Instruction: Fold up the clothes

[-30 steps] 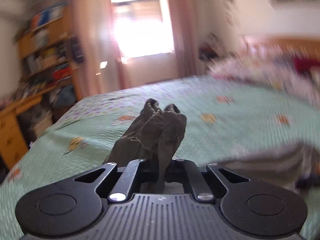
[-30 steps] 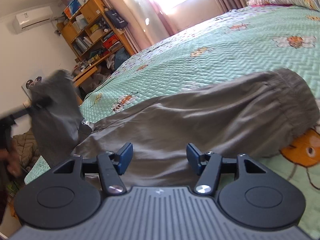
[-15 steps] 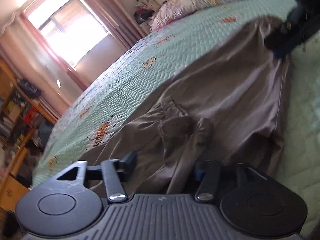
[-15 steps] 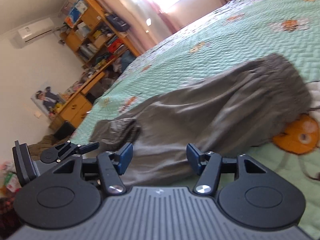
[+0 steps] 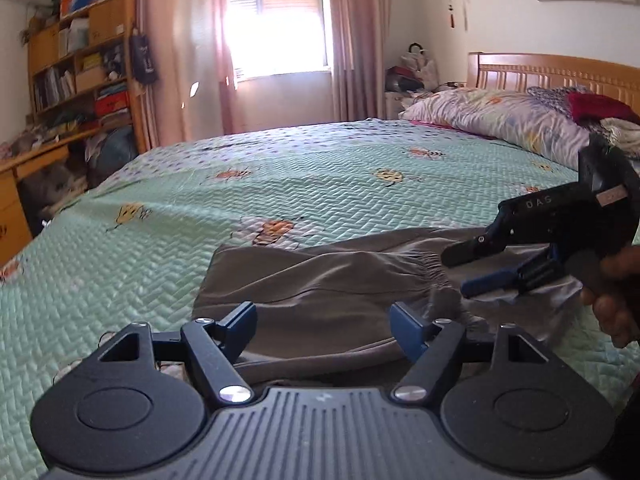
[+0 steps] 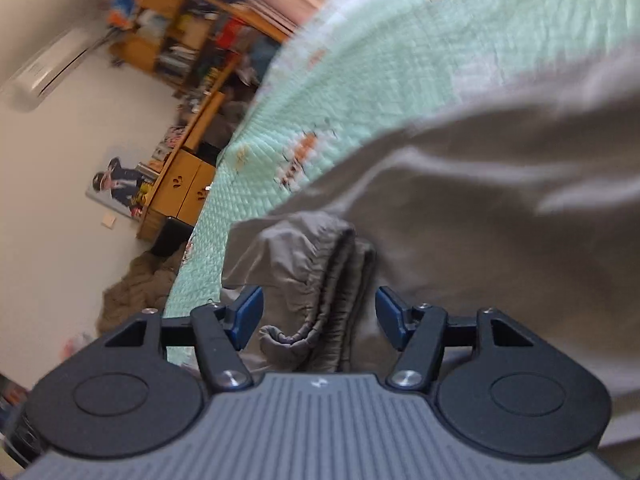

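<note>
Grey trousers [image 5: 320, 284] lie folded on the green bedspread [image 5: 320, 176]. My left gripper [image 5: 324, 322] hovers over their near edge; its jaws are opening and the pads touch no cloth. In the left wrist view my right gripper [image 5: 460, 272] comes in from the right, held by a hand [image 5: 616, 292], open above the elastic hem. In the right wrist view the right gripper [image 6: 320, 308] stands open, with the bunched elastic cuffs [image 6: 320, 264] lying between its blue pads [image 6: 250, 312], not pinched. The rest of the grey trousers [image 6: 480, 208] spreads away to the right.
The bed runs back to a flowered pillow [image 5: 500, 116] and a wooden headboard [image 5: 540, 72]. Left of the bed stand a bookshelf [image 5: 80, 72] and a desk [image 5: 24, 168]. A brown blanket [image 6: 136, 292] lies on the floor by the bed's corner.
The left gripper was shut on bunched grey cloth held up; it has laid it on the bed and opened. The right gripper has swung over to the gathered cuffs and rolled.
</note>
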